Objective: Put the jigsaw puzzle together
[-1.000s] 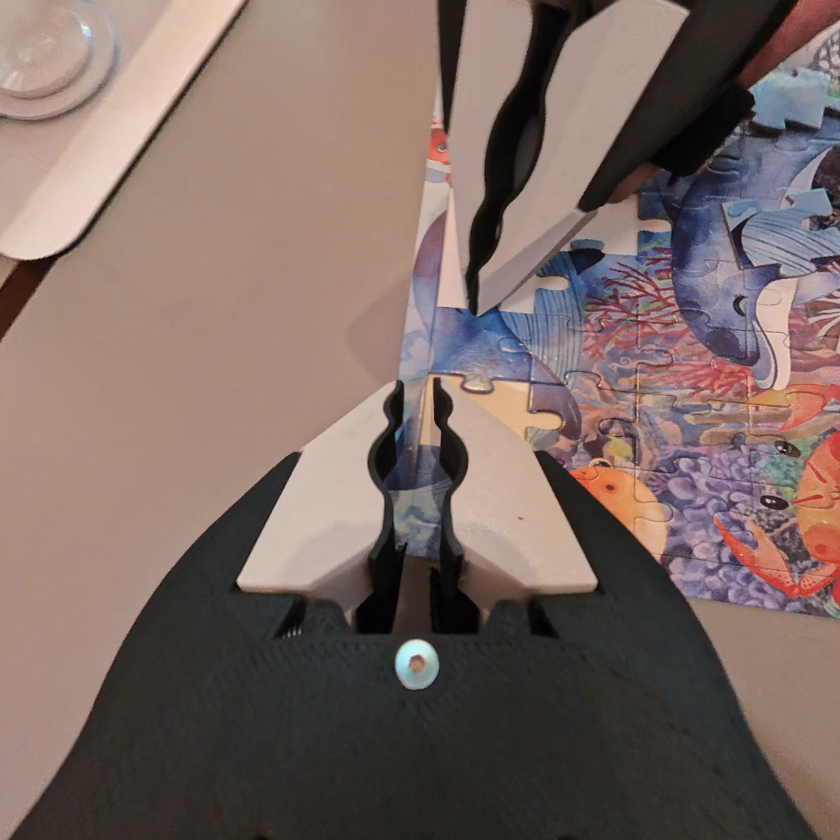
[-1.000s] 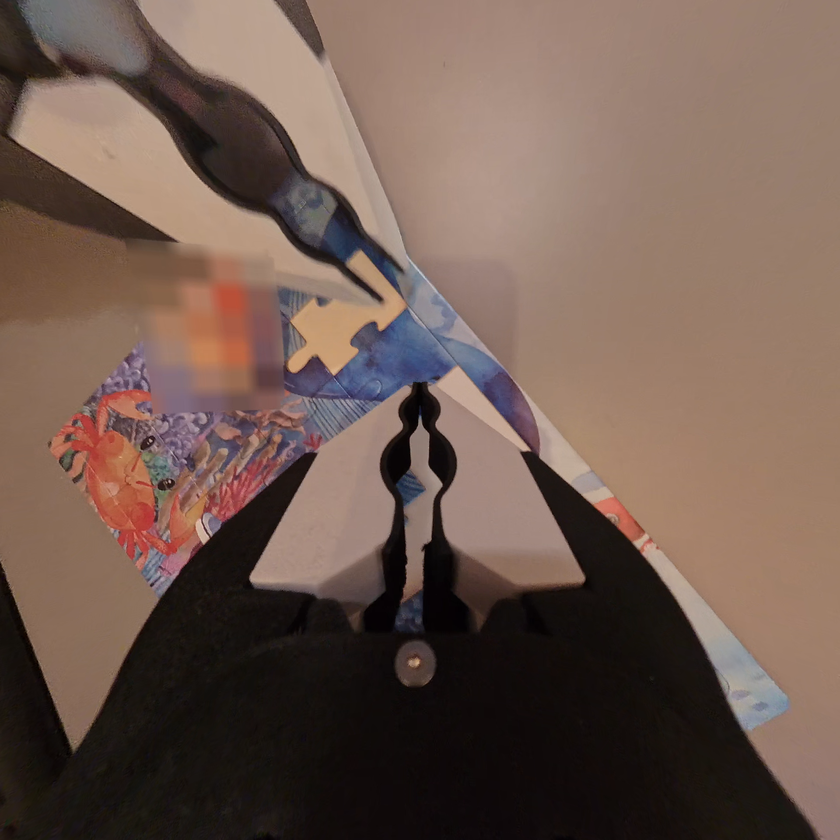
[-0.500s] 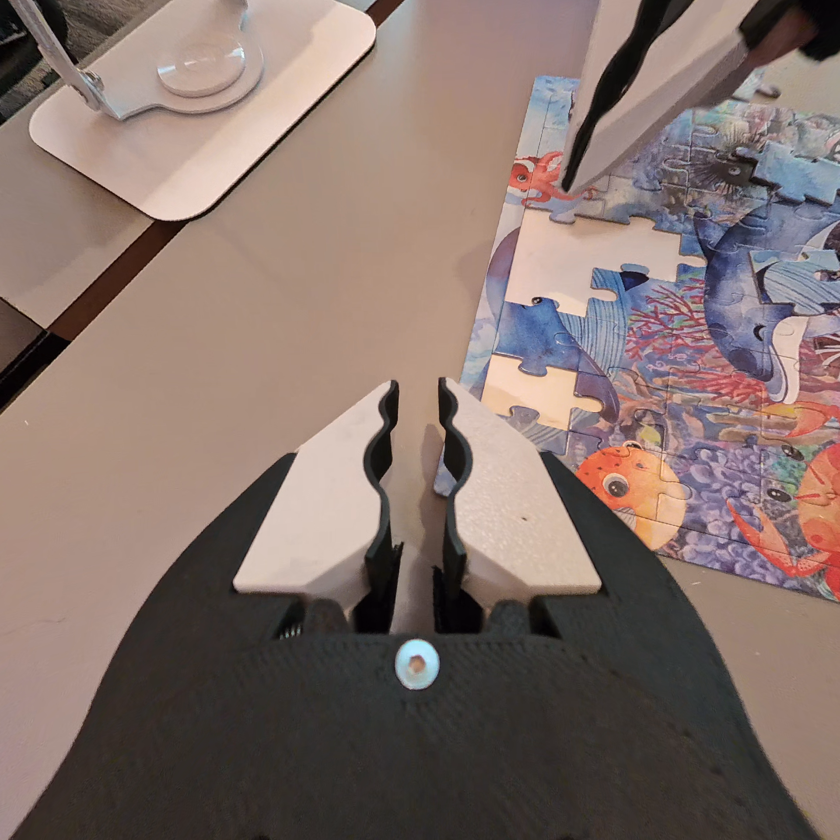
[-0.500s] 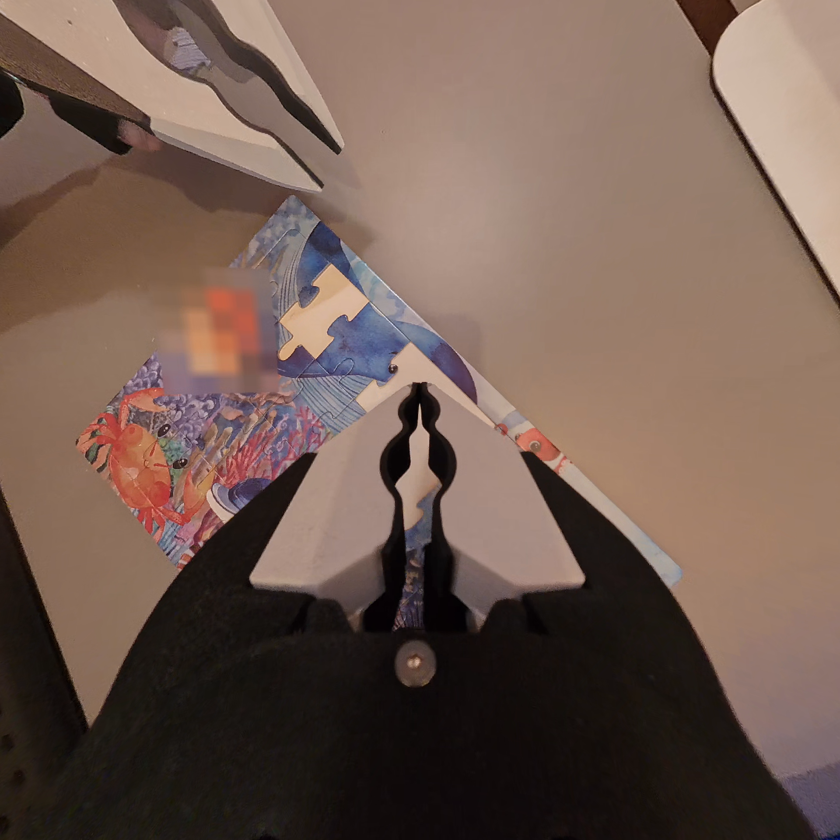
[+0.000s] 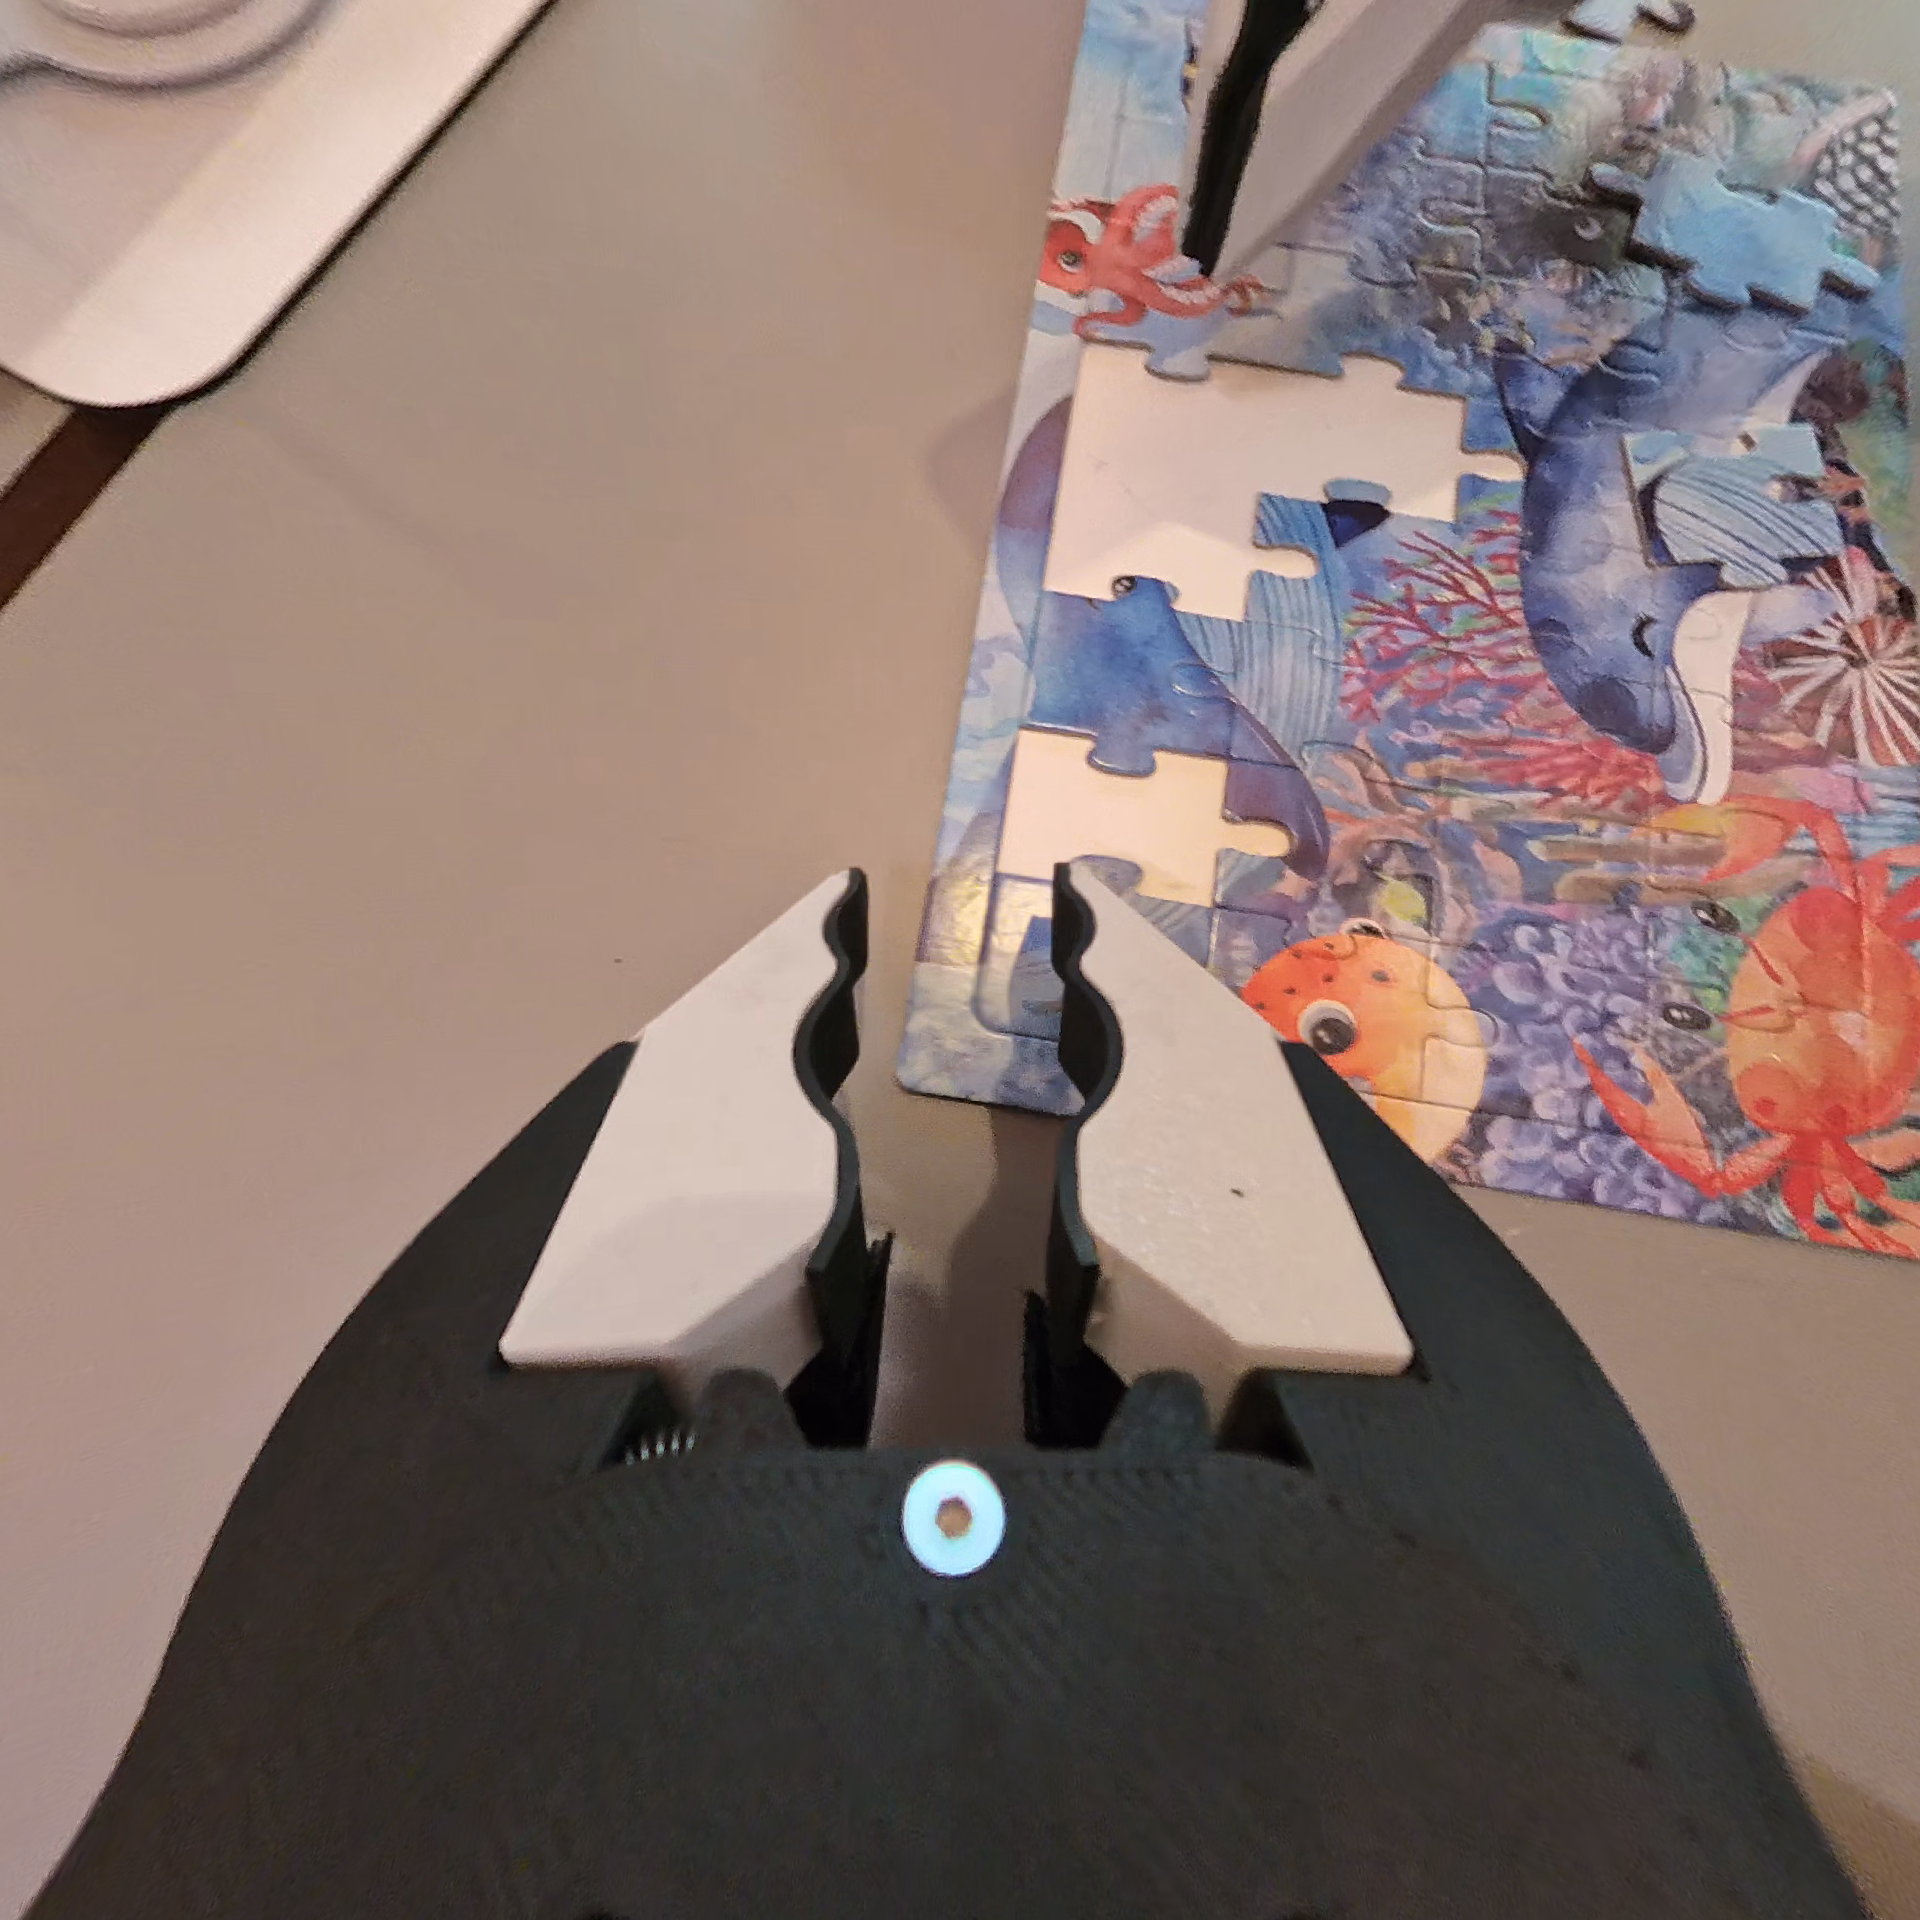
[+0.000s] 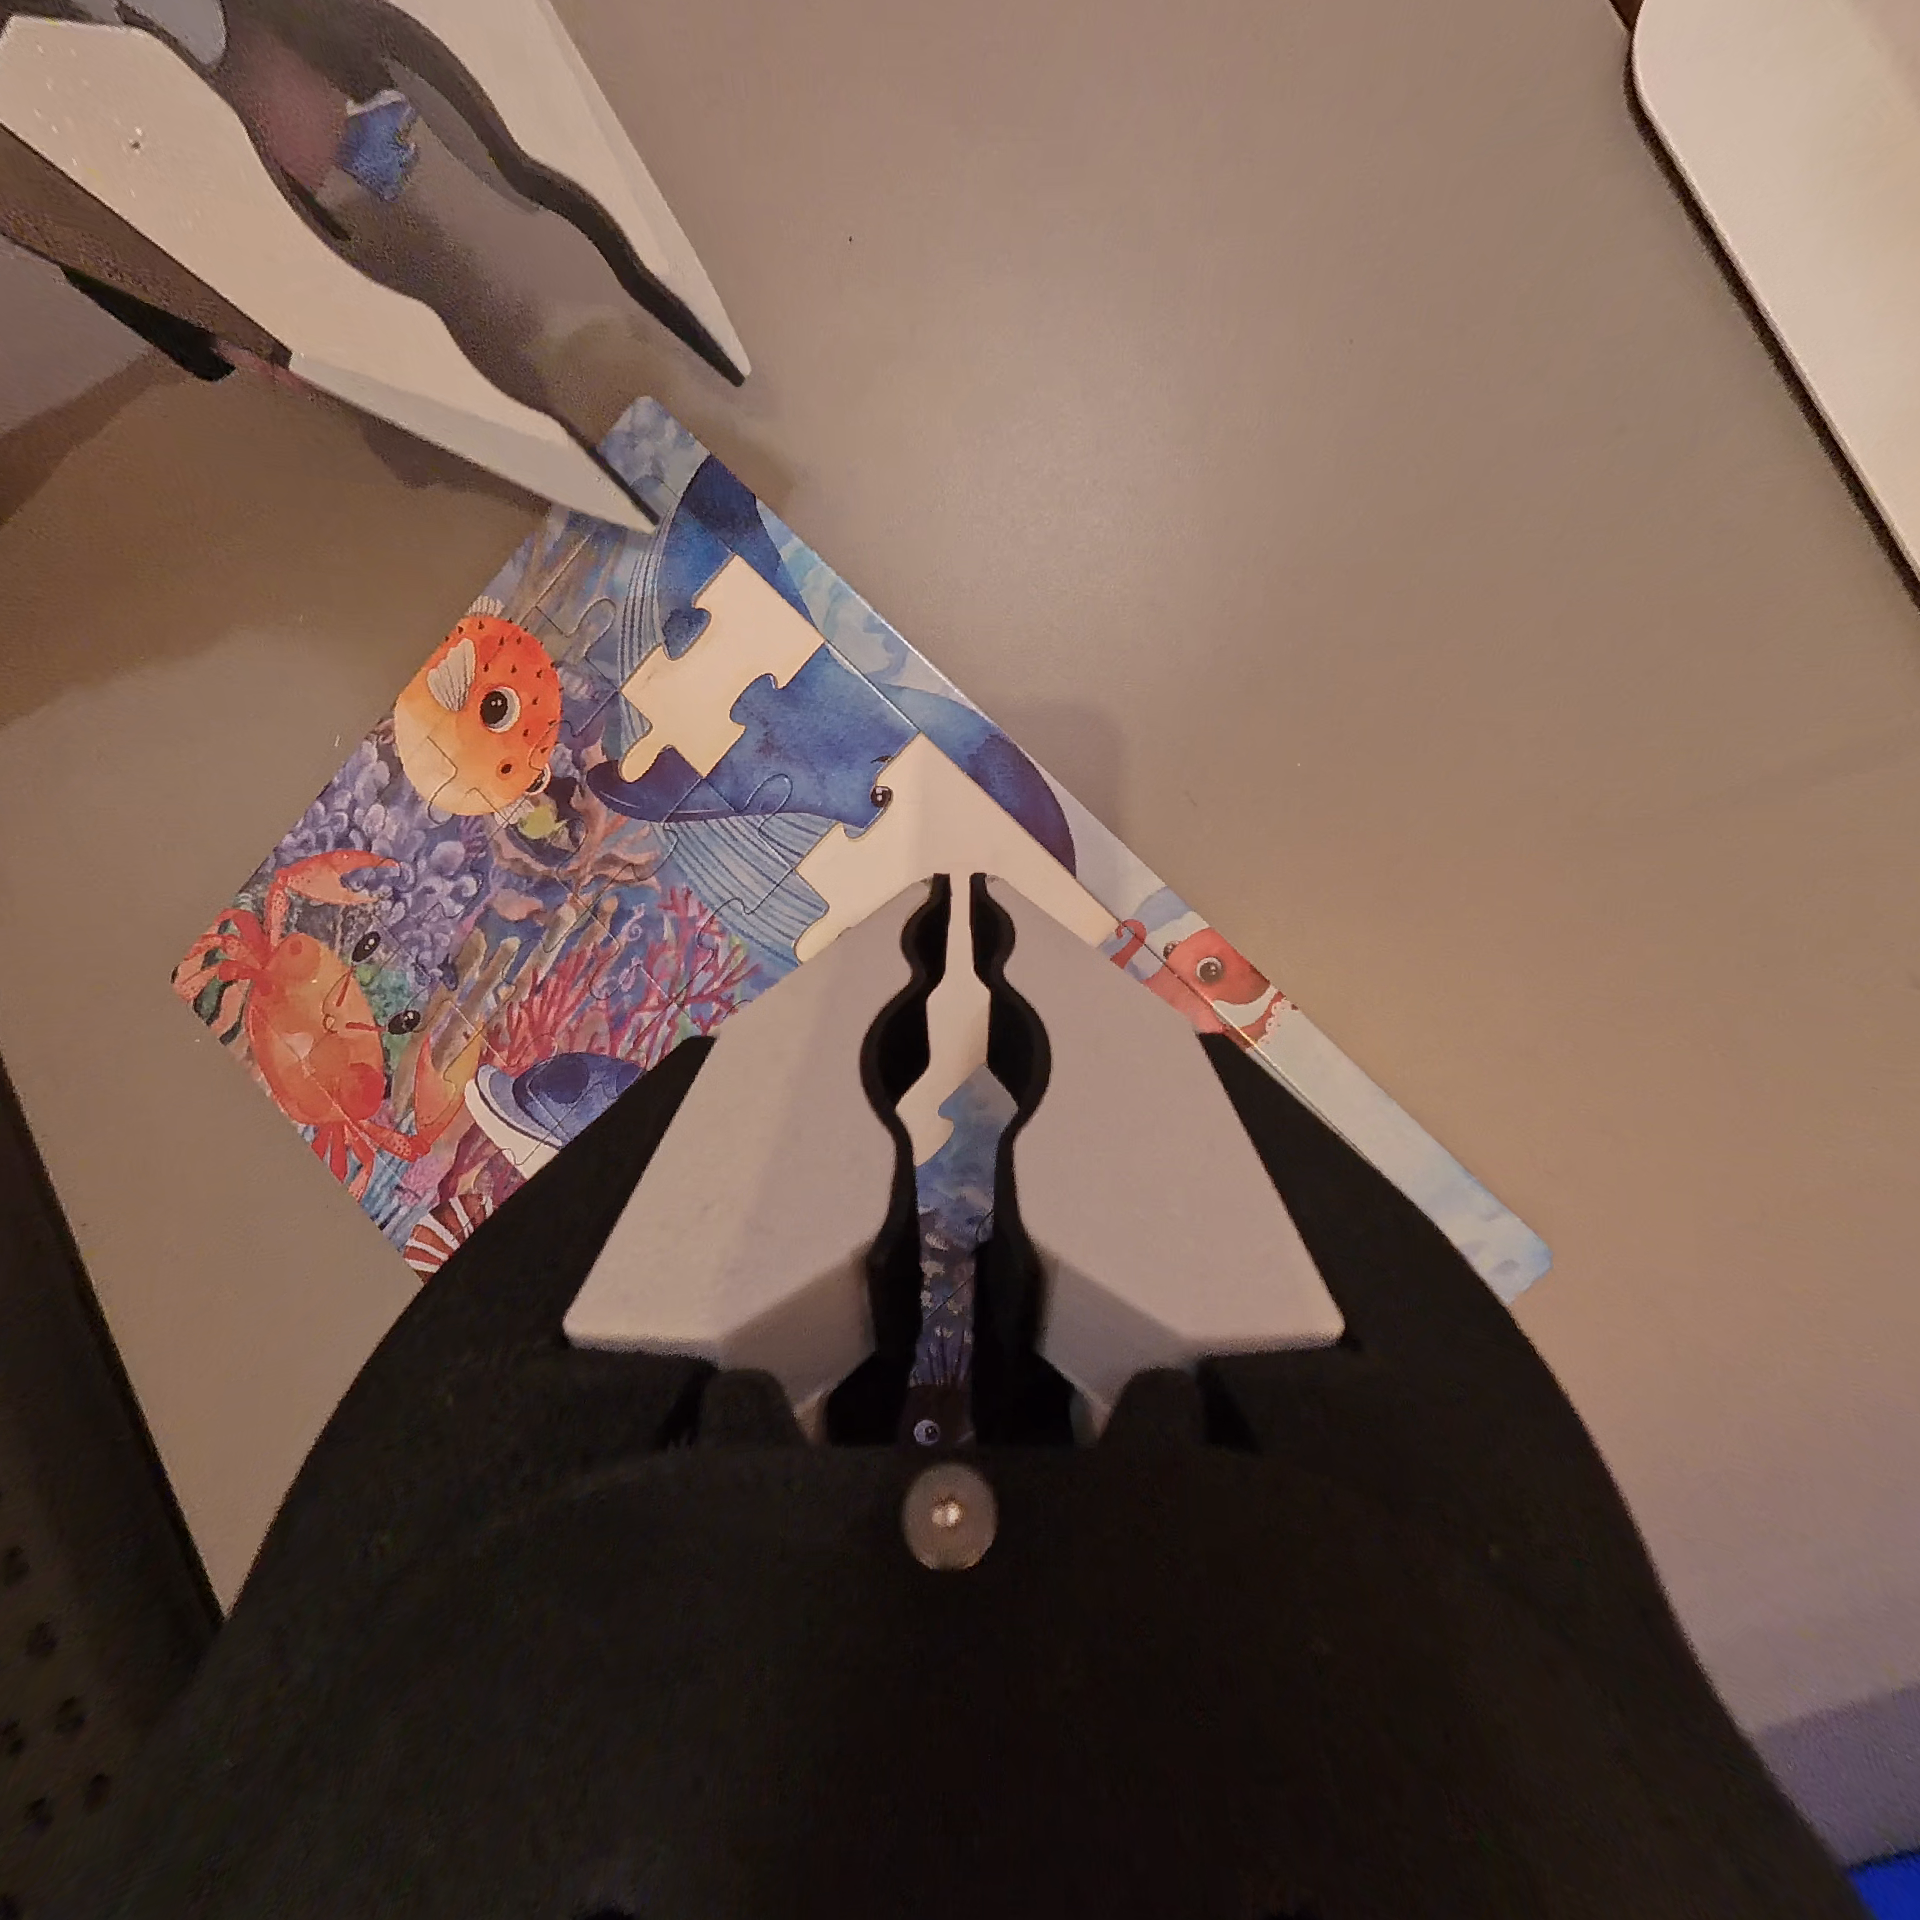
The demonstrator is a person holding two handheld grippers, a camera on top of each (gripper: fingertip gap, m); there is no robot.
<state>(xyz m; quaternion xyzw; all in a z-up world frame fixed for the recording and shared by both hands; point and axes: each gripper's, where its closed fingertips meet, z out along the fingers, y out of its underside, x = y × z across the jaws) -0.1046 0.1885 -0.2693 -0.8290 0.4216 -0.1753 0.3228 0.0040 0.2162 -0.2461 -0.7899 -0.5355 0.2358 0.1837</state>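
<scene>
Between placements: jigsaw puzzle lies flat on the desk, mostly filled, with bare gaps along its edge. Your left gripper hovers by the near corner, jaws apart, empty. Your right gripper is above the big gap, jaws nearly together, nothing gripped. Loose pieces sit on top; you likely fetch one next, then match its tabs.

I count one jigsaw puzzle on the counter, two loose pieces lying on top of it, two bare gaps in its picture, one white mat, and my two grippers, left and right.
</scene>
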